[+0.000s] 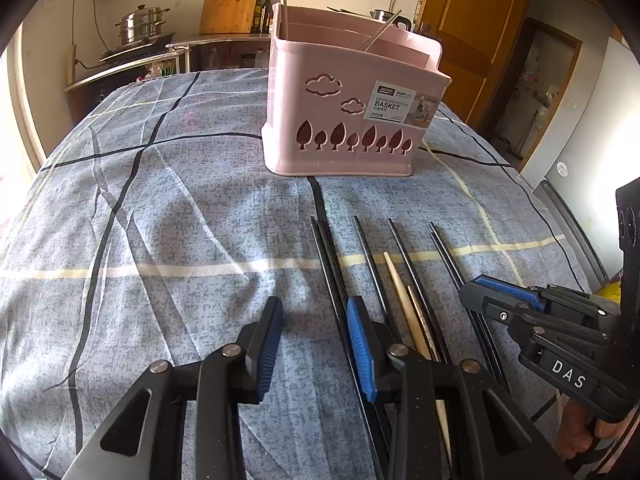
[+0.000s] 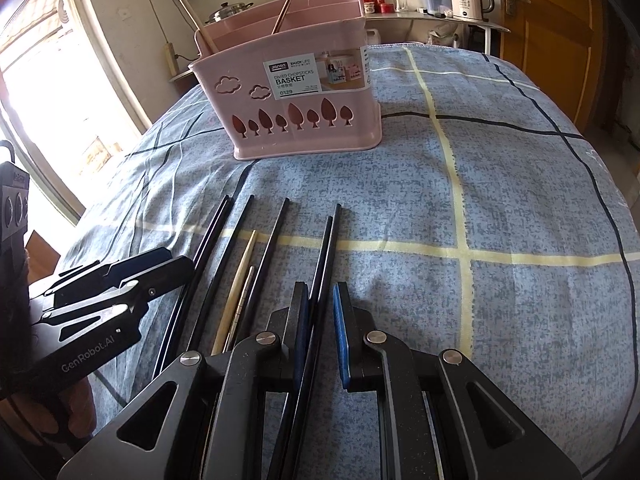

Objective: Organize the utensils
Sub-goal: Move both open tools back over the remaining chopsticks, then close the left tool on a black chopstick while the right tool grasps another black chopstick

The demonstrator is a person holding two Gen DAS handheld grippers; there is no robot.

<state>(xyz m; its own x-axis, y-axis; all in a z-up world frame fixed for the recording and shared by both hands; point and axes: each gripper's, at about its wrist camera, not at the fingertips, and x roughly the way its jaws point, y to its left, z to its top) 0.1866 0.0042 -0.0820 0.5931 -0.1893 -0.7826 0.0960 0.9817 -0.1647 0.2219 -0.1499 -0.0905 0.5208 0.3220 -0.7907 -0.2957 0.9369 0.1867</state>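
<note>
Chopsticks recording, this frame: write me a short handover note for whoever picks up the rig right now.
Left tool: open, empty, low over the cloth just left of the row.
Right tool: open, straddling the rightmost pair of black chopsticks, not yet closed on them.
Pink basket stands upright at the far side of the blue checked cloth.
Done: two chopsticks, one wooden and one metal-looking, already lean inside it.
Left: several black chopsticks, one wooden chopstick and one metal chopstick lie side by side on the cloth.
</note>
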